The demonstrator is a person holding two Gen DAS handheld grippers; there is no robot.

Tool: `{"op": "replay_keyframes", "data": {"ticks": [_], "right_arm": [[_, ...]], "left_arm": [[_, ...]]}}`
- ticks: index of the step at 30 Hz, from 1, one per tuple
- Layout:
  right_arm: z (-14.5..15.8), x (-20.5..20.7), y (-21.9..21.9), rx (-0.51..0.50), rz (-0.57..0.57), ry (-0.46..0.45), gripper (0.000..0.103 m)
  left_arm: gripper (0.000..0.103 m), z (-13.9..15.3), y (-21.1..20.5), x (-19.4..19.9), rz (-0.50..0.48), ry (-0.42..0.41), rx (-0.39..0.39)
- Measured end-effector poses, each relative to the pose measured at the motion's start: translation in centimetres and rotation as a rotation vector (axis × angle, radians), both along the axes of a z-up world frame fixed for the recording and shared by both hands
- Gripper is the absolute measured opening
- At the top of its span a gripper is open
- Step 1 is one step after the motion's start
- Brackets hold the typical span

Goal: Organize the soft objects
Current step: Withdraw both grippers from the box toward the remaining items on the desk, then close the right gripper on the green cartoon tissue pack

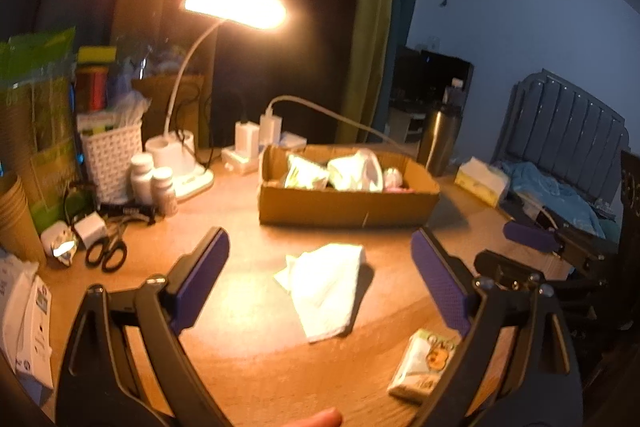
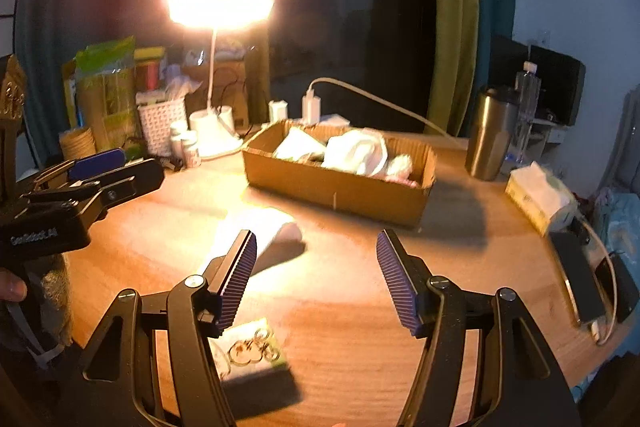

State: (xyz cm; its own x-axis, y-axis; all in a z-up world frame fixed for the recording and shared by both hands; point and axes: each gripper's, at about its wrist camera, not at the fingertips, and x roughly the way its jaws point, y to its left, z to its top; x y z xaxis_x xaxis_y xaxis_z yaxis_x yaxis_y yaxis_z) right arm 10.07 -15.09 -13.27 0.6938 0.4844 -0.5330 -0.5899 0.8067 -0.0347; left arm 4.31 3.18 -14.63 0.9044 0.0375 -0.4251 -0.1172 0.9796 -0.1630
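On the lamp-lit bench (image 1: 248, 339) | white cloth (image 1: 326, 289) lay flat before cardboard box (image 1: 348, 205) of soft items | tissue pack (image 1: 424, 365) sat nearer | left gripper (image 1: 320, 281) jaws stood wide, empty, cloth between | right gripper (image 2: 316, 277) jaws spread apart, gripping nothing

Black left gripper (image 1: 320, 275), right gripper (image 2: 316, 273); ribbed purple-padded jaws, silver screws.

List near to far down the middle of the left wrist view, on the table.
White cloth → cardboard box with soft items inside → white chargers behind the box → lit desk lamp above.
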Motion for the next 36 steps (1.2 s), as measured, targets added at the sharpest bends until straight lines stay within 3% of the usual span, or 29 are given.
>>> {"op": "replay_keyframes", "data": {"ticks": [3,18,24,26,36], "right_arm": [[-1.4,-0.2,0.7,-0.035,0.035,0.044,0.078],[-6.9,-1.7,4.1,-0.175,0.249,0.191,0.079],[-7.8,-0.6,3.9,-0.205,0.196,0.189,0.078],[-7.8,0.2,3.7,-0.203,0.184,0.203,0.071],[-7.6,3.9,3.0,-0.181,0.104,0.217,0.070]], "left_arm": [[0.093,-0.9,0.0,-0.3,0.008,0.022,-0.007],[0.093,-3.4,1.2,-0.5,0.038,0.087,-0.026],[0.093,-3.7,1.3,-0.1,0.031,0.100,-0.026],[0.093,-3.8,1.2,0.3,0.027,0.106,-0.023],[0.093,-4.5,0.0,3.2,0.015,0.174,0.029]]}}
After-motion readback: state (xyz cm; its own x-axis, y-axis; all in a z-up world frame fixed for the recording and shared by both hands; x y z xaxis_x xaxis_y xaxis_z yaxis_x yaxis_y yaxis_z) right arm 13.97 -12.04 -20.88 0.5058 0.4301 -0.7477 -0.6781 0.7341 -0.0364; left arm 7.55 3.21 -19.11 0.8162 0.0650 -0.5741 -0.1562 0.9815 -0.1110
